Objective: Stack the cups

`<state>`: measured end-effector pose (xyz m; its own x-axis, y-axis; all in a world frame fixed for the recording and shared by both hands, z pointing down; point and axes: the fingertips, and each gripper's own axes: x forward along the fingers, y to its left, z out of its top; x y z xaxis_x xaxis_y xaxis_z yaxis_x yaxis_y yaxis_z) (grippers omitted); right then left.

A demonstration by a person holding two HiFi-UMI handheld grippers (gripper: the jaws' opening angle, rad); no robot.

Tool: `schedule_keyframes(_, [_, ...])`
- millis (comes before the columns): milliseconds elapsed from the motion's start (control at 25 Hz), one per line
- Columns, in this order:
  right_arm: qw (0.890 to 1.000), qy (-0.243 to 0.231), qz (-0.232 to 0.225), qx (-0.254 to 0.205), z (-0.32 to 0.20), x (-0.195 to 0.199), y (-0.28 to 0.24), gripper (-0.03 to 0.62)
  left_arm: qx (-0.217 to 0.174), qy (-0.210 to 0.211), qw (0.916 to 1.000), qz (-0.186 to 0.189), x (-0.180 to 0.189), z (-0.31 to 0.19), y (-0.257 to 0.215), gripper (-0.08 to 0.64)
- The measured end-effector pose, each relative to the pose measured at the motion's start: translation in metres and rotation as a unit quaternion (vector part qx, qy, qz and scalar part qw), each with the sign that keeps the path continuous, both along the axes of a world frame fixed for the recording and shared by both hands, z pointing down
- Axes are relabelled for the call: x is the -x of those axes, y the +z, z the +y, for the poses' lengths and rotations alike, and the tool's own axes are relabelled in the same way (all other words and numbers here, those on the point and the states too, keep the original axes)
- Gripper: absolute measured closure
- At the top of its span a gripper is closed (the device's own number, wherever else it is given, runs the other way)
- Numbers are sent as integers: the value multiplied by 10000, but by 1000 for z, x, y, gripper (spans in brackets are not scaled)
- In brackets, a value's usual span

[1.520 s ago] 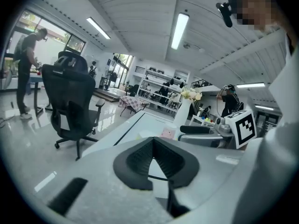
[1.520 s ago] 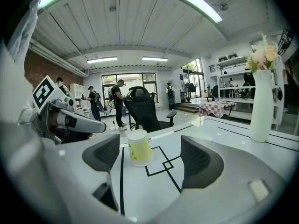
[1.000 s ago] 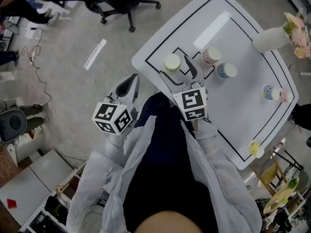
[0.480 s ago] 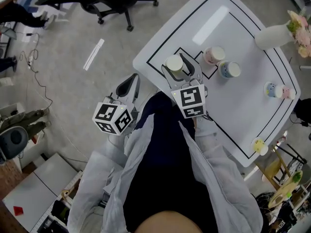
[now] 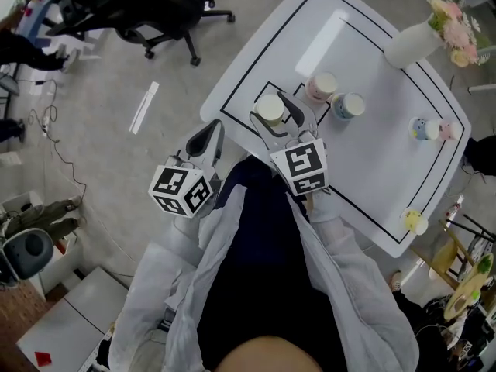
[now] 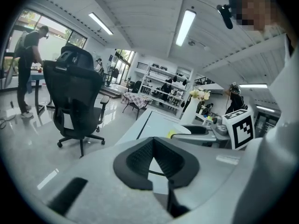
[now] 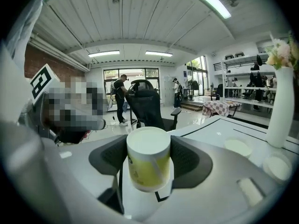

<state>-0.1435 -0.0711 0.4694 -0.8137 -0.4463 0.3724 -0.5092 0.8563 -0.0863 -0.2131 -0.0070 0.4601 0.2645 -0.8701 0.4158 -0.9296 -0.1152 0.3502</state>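
A yellow-and-white cup (image 5: pixel 270 108) stands upside down at the near-left corner of the white table (image 5: pixel 372 161). My right gripper (image 5: pixel 273 109) is shut on it, with a pad pressing on each side. In the right gripper view the yellow cup (image 7: pixel 148 157) fills the gap between the dark pads (image 7: pixel 187 160), its base a little above the table. A pink cup (image 5: pixel 321 86) and a blue cup (image 5: pixel 349 105) stand side by side just beyond. My left gripper (image 5: pixel 208 134) hangs off the table's left edge, shut and holding nothing; its jaws (image 6: pixel 152 141) meet at the tips.
A white vase of flowers (image 5: pixel 411 43) stands at the table's far right. Two small figures (image 5: pixel 425 129) sit near the right edge and a yellow object (image 5: pixel 415 222) at the near right corner. A black office chair (image 5: pixel 147 6) is on the floor to the left.
My right gripper has moved left onto the yellow cup and its jaws have closed on it. The left gripper has stayed where it was.
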Motion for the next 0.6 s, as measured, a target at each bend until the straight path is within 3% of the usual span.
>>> schedule_keyframes(320, [9976, 635, -252, -65, -14, -53, -36, 302, -135, 639, 9979, 37, -40, -25, -15, 563])
schedule_keyframes(600, [9907, 1309, -318, -214, -21, -113, -60, 301, -244, 1336, 9907, 69, -87, -50, -25, 563])
